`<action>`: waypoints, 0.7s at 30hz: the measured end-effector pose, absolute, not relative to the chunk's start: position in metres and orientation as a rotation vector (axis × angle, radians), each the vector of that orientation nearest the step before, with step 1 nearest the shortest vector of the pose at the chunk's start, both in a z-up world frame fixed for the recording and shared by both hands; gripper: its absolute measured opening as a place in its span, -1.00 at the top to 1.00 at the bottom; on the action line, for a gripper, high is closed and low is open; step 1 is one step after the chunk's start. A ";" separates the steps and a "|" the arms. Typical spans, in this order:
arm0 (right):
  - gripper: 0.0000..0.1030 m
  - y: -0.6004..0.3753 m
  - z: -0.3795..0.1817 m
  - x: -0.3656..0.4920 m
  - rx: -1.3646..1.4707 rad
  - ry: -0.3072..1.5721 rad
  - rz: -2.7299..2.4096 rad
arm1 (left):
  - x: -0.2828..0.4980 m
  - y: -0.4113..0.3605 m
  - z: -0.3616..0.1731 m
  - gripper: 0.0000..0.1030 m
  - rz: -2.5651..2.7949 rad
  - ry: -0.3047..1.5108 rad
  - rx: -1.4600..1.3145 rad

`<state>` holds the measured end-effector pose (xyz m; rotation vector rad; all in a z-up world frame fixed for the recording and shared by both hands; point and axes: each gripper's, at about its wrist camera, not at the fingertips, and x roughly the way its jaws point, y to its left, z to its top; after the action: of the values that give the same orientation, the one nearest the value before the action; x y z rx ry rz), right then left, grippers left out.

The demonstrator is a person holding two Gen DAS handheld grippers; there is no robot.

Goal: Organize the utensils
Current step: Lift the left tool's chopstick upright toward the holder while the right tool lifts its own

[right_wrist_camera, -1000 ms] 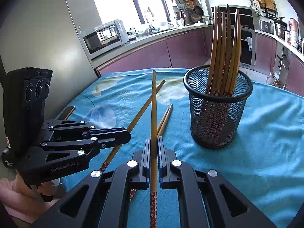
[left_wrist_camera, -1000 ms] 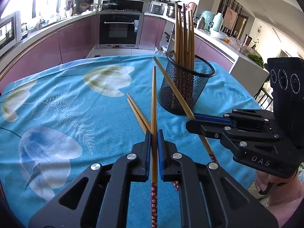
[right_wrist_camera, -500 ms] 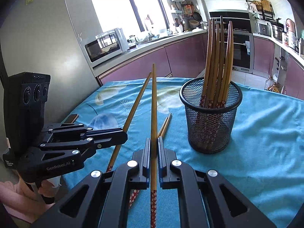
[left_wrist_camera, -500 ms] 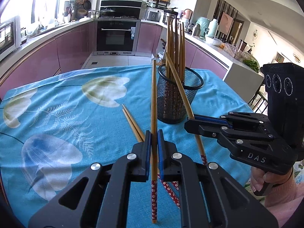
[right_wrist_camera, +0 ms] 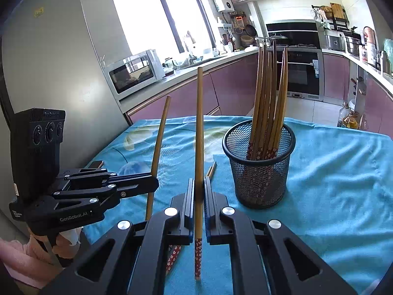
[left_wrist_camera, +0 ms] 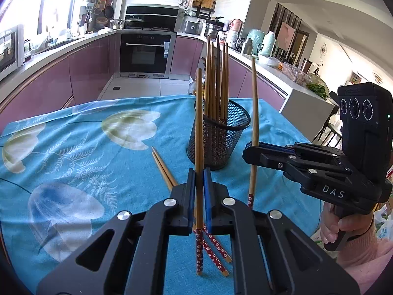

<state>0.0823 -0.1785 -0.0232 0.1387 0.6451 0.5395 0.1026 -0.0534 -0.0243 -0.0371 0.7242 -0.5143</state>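
Two chopsticks stand nearly upright in my grippers, one in each. In the left wrist view, my left gripper (left_wrist_camera: pixel 199 191) is clamped on a wooden chopstick (left_wrist_camera: pixel 199 132), its red flowered end pointing down at the blue floral tablecloth (left_wrist_camera: pixel 73 147). Just beyond it stands the black mesh holder (left_wrist_camera: pixel 218 140) with a bunch of chopsticks (left_wrist_camera: pixel 217 81) upright inside. A loose pair of chopsticks (left_wrist_camera: pixel 164 169) lies on the cloth beside the holder, running under my gripper. To the right, my right gripper (left_wrist_camera: pixel 254 151) pinches its own chopstick (left_wrist_camera: pixel 255 98).

In the right wrist view, my right gripper (right_wrist_camera: pixel 199 196) is closed on its chopstick (right_wrist_camera: pixel 199 127), with the holder (right_wrist_camera: pixel 259 167) just ahead to the right. My left gripper (right_wrist_camera: pixel 151 184) holds its chopstick (right_wrist_camera: pixel 159 137) on the left.
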 end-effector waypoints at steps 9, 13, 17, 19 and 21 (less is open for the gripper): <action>0.89 -0.182 -0.014 0.081 0.139 0.615 0.536 | 0.100 -0.056 -0.014 0.85 -0.527 0.702 -0.040; 0.88 -0.185 -0.011 0.081 0.142 0.602 0.533 | 0.101 -0.057 -0.011 0.85 -0.531 0.694 -0.040; 0.89 -0.189 -0.007 0.080 0.145 0.589 0.530 | 0.100 -0.059 -0.007 0.85 -0.533 0.684 -0.041; 0.88 -0.192 -0.005 0.078 0.147 0.580 0.527 | 0.101 -0.059 -0.005 0.85 -0.535 0.679 -0.043; 0.88 -0.193 -0.003 0.078 0.147 0.573 0.526 | 0.100 -0.059 -0.003 0.85 -0.537 0.672 -0.046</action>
<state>0.0779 -0.1931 -0.0027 0.1472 0.5734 0.5258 0.1005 -0.0586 -0.0030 -0.0459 0.6723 -0.5365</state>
